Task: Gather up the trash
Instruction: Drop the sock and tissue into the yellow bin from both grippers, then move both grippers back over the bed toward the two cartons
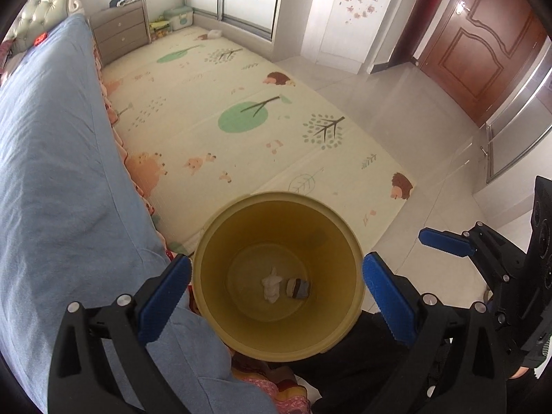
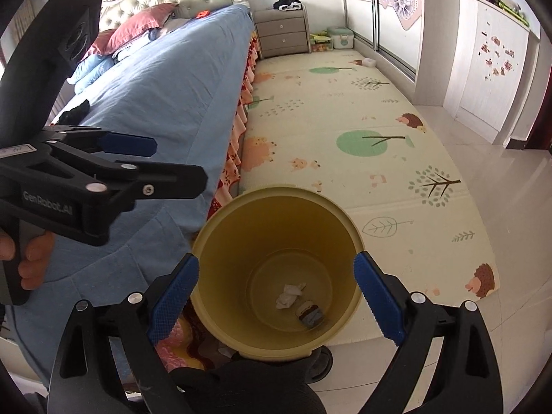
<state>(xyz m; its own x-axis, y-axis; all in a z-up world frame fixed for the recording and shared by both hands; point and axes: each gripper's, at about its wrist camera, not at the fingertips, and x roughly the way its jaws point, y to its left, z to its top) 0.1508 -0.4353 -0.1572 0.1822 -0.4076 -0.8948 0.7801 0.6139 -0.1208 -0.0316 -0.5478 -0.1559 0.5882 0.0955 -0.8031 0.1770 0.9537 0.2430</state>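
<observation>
A: Bedroom floor first, from the left wrist view: pale glossy tiles on the right, a cream foam play mat printed with trees and hedgehogs in the middle, and a bed under a blue sheet along the left side.

B: And the bin?

A: The round yellow plastic waste bin stands at the mat's near edge, beside the bed, seen from above between the left gripper fingers. The jaws stand wide apart, wider than the rim, and hold nothing. Its inner wall is smooth. On its bottom lie a crumpled white tissue and, just beside it, a small brown-and-grey wrapper.

B: Is the other tool visible there?

A: Yes, the right gripper shows at the right edge, black frame and blue pad.

B: Now the right wrist view.

A: Same bin, again between spread blue ribbed pads; the right gripper is fully open and empty. The tissue and wrapper lie on the bin's bottom, the wrapper nearer the camera. The left gripper hangs over the sheet at the left, gripped by a bare hand. A grey two-drawer nightstand stands at the far end of the mat.
</observation>
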